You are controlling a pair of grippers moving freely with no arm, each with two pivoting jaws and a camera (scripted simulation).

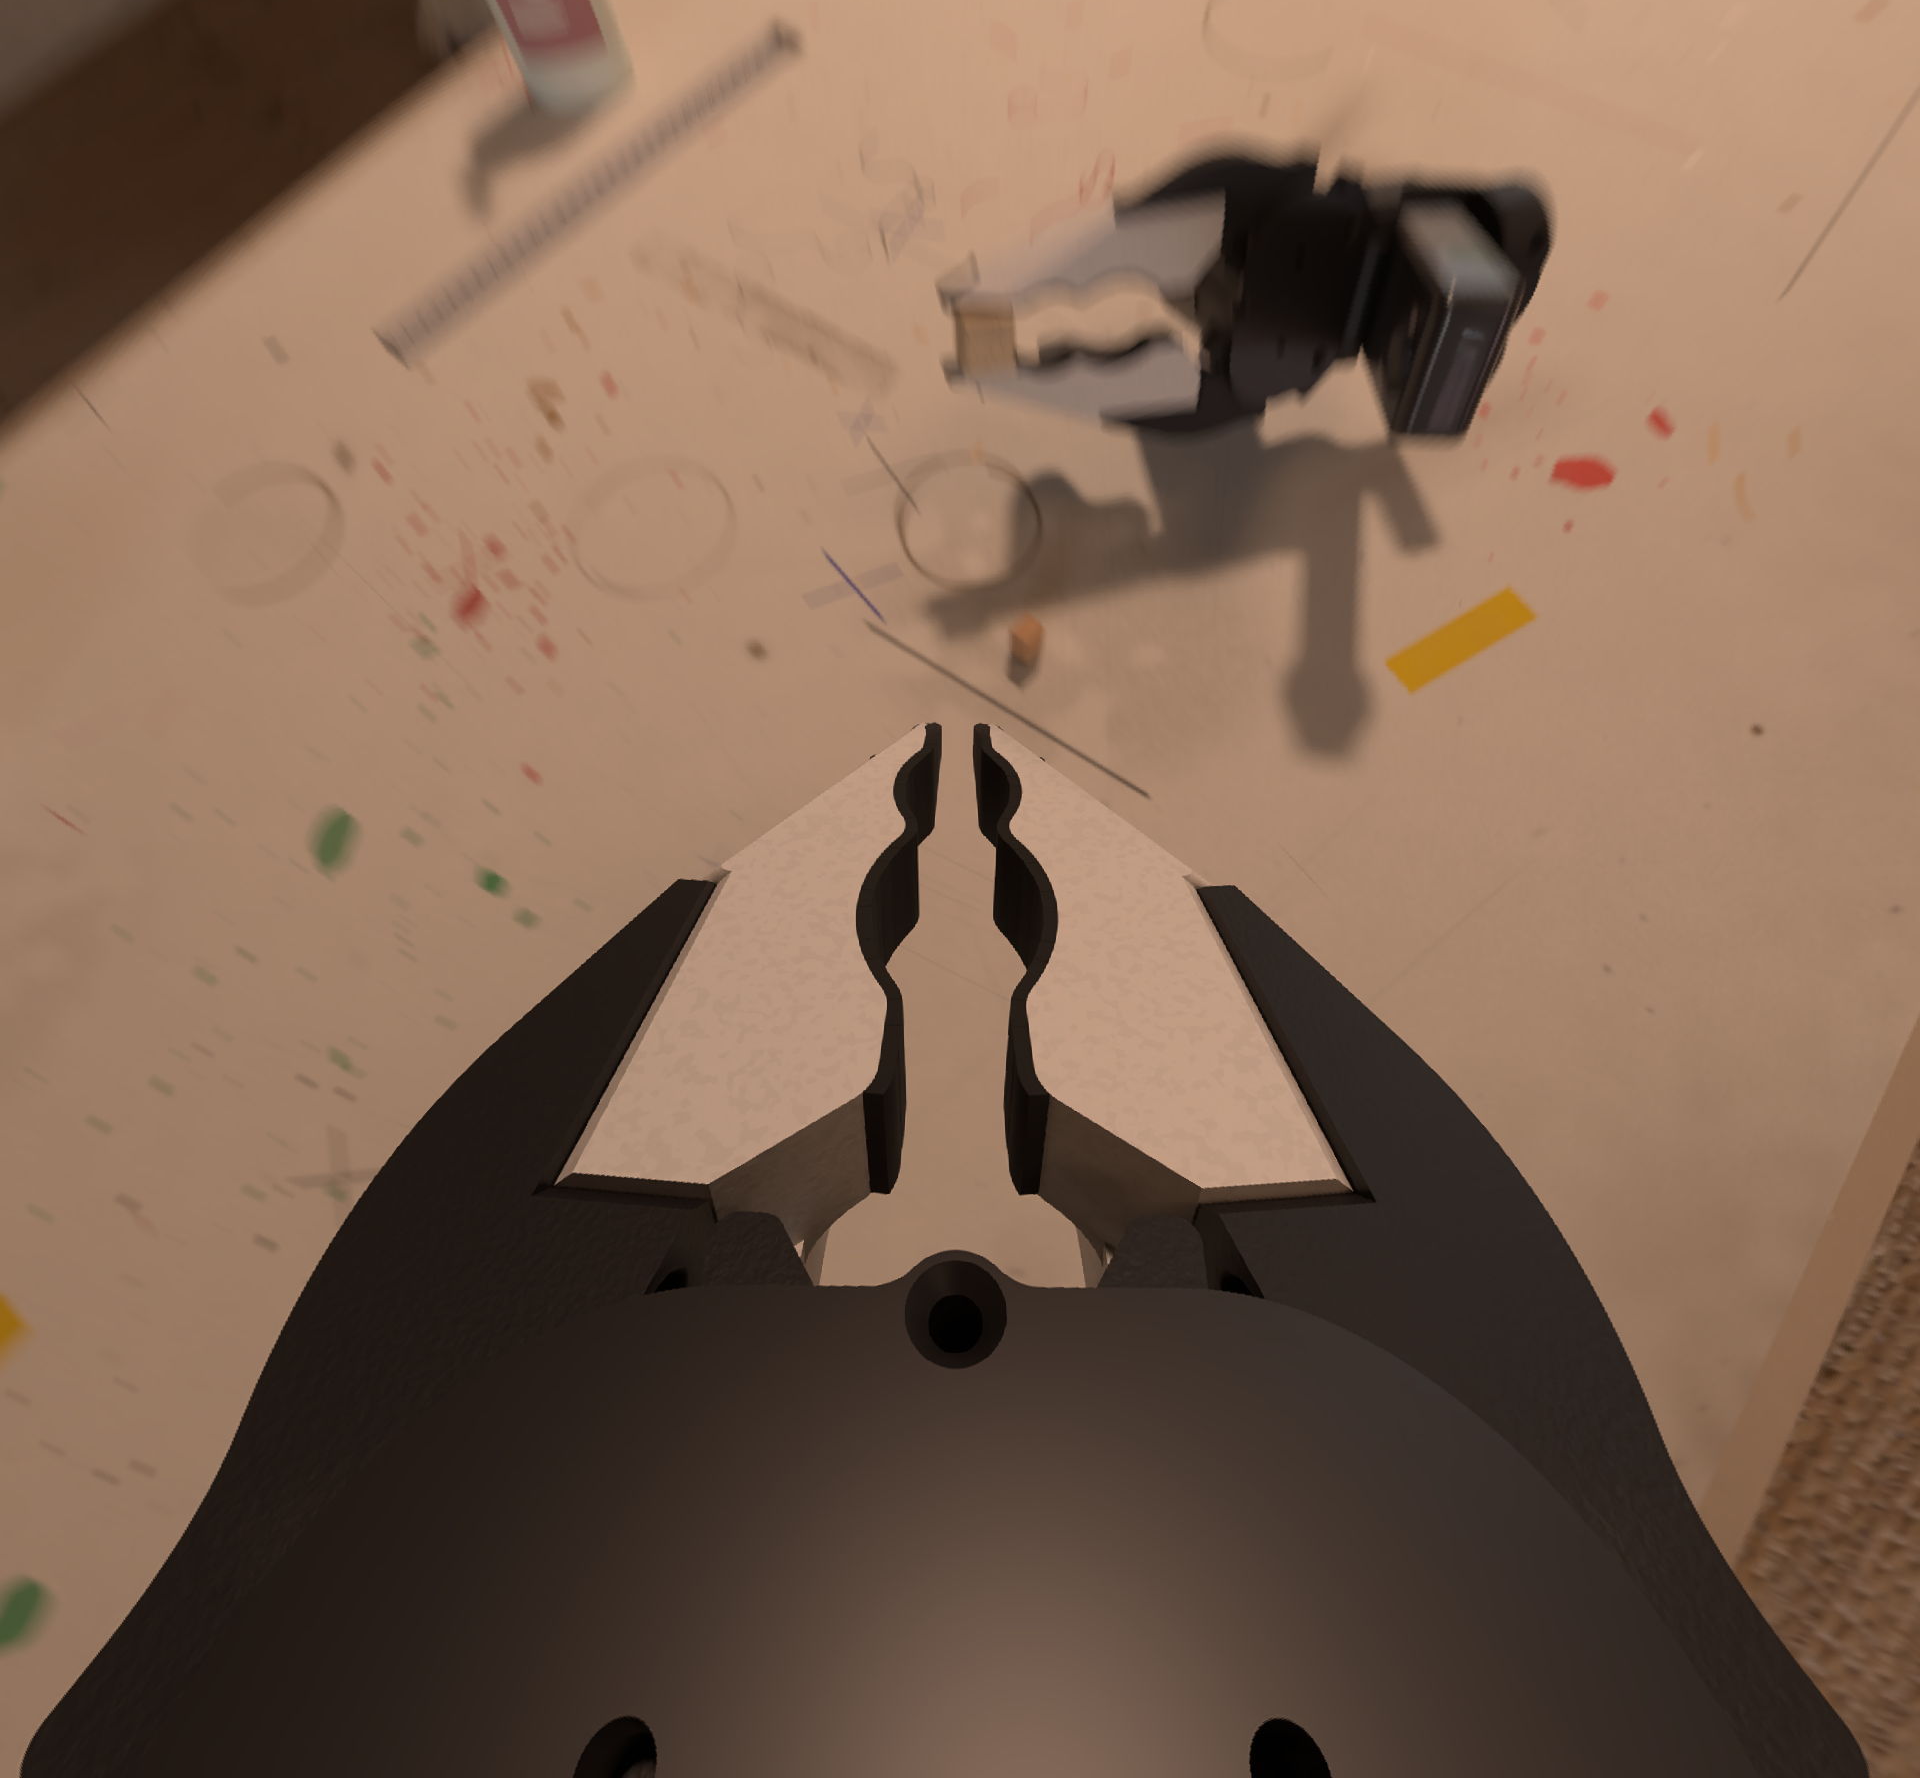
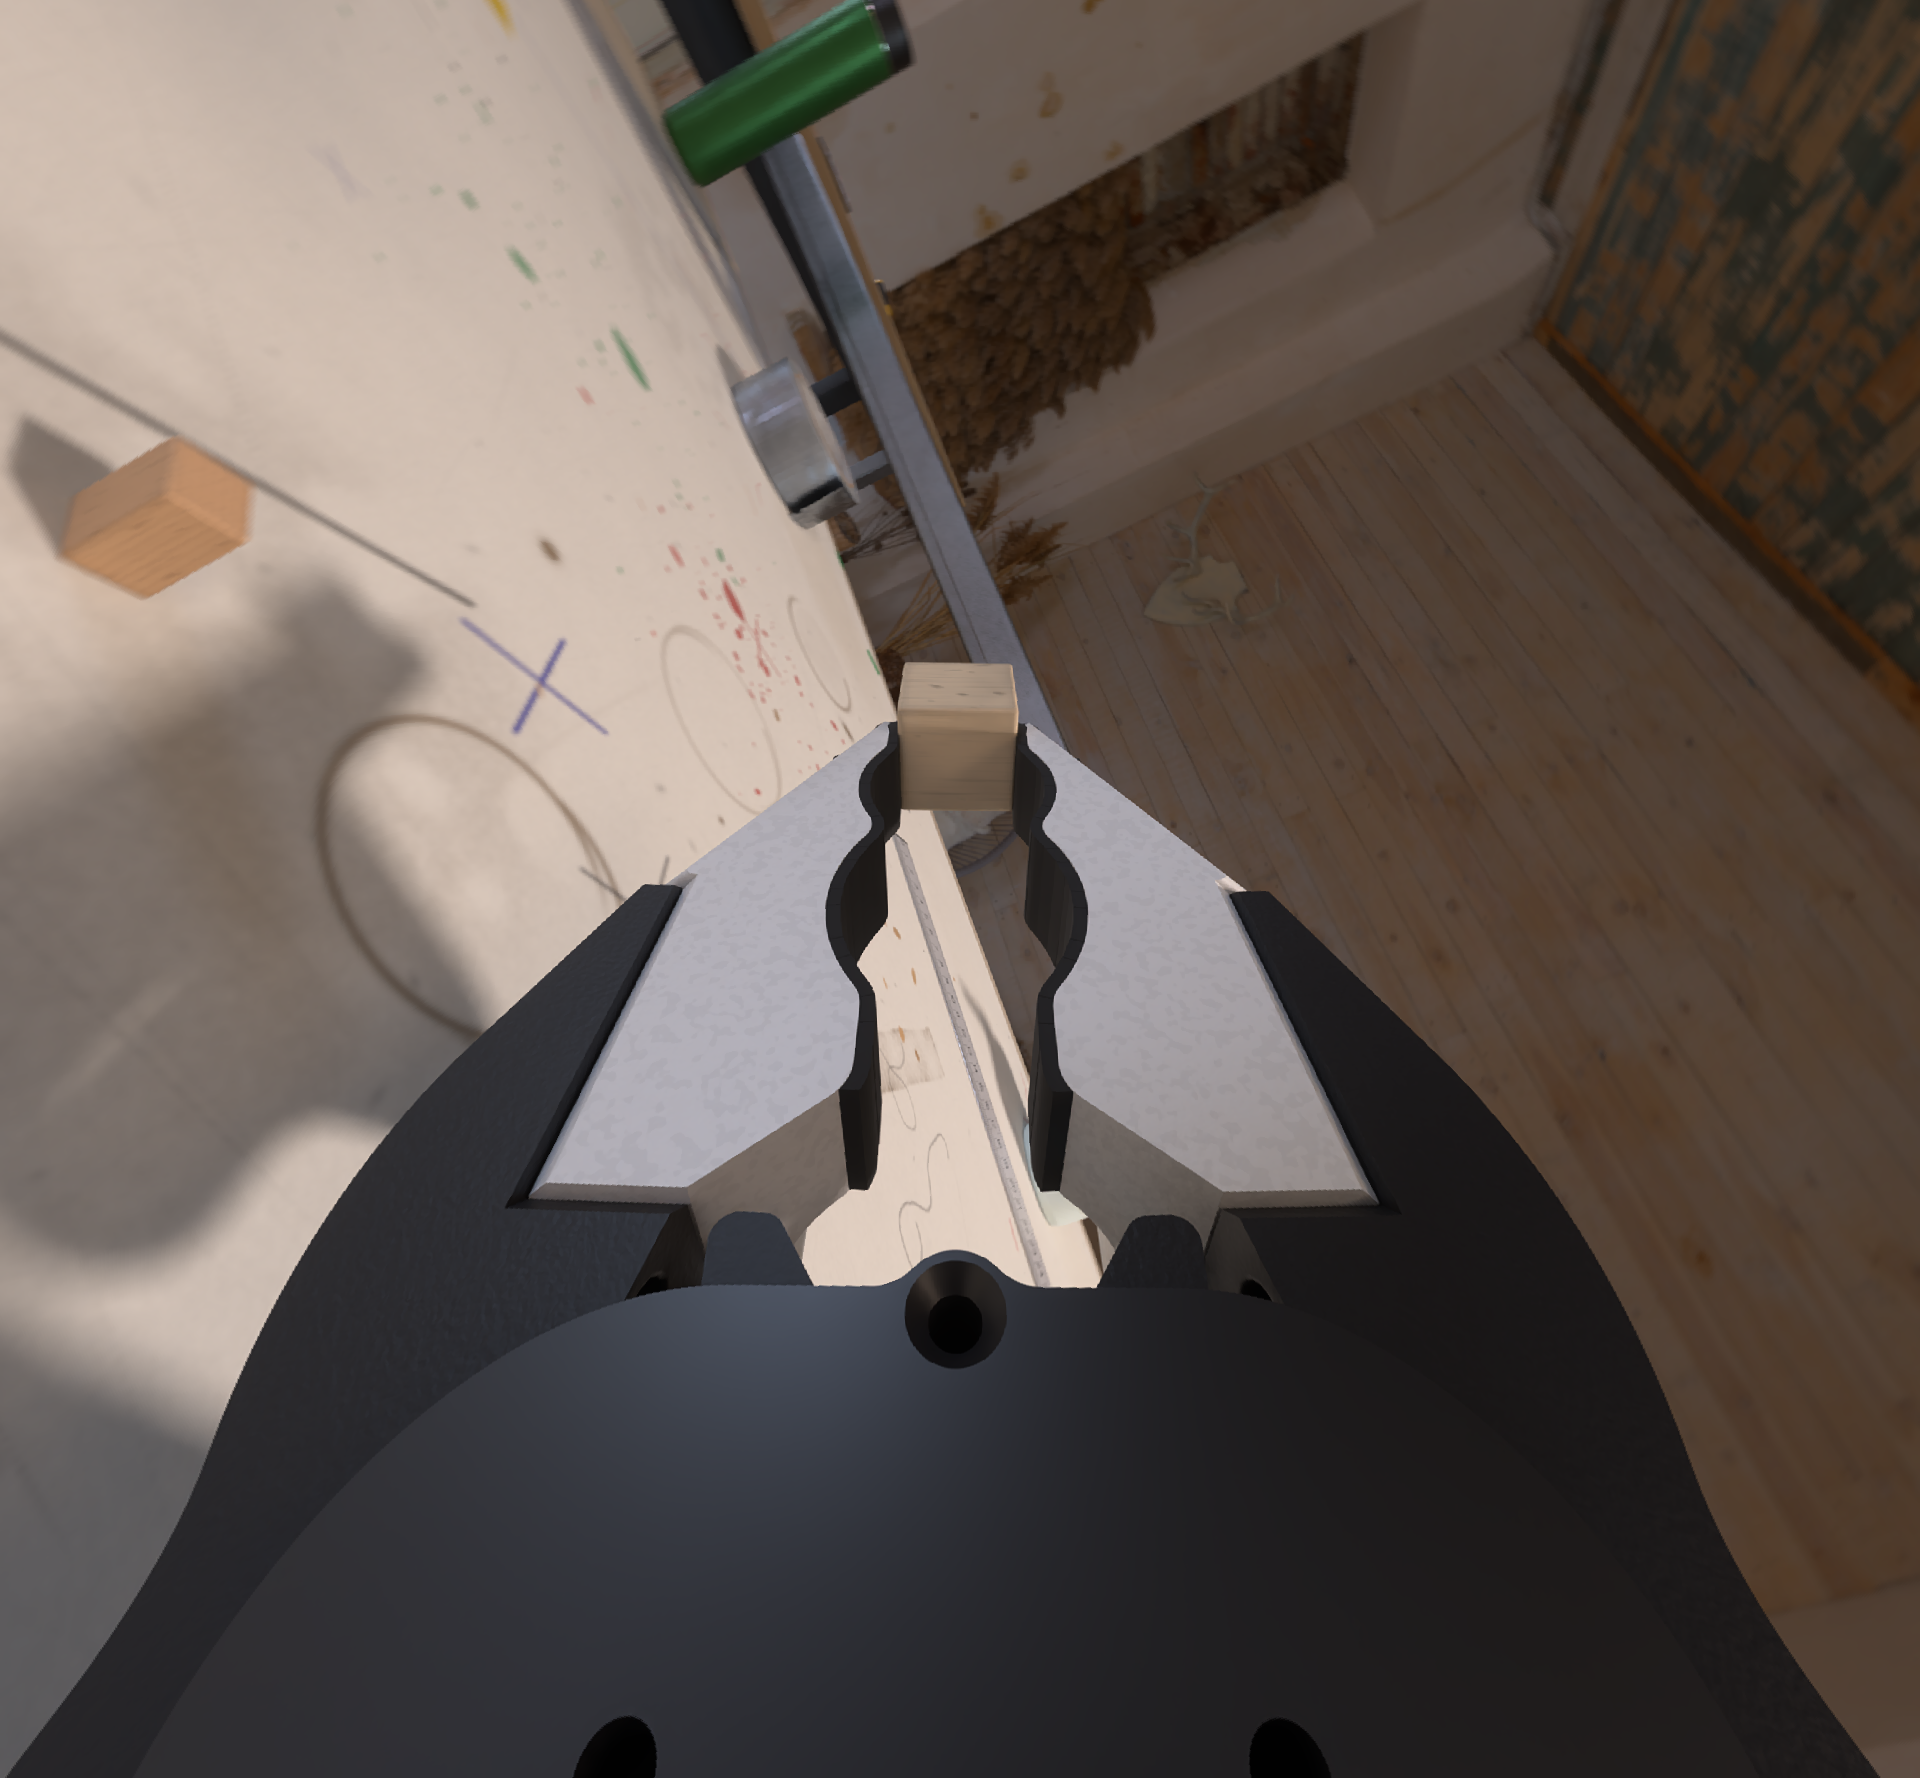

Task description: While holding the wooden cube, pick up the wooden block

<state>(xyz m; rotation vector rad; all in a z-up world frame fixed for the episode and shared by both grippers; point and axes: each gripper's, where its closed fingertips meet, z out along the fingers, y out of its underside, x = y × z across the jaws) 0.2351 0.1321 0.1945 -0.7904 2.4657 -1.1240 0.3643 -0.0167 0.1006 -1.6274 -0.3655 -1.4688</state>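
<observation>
Right hand-held gripper [image 2: 956, 741] clenched on wooden cube [image 2: 954, 736]; left hand-held gripper [image 1: 954, 729] nearly closed, empty. I must open it wide, then straddle wooden block [image 2: 156, 518] squarely on tabletop [image 2: 312, 222].

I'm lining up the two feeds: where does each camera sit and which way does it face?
Left wrist view: on the left claw, nearly shut and empty, looking down at the table.
Right wrist view: on the right claw, facing along the table edge toward the floor.
Shared: right claw, wooden cube, wooden block.
</observation>
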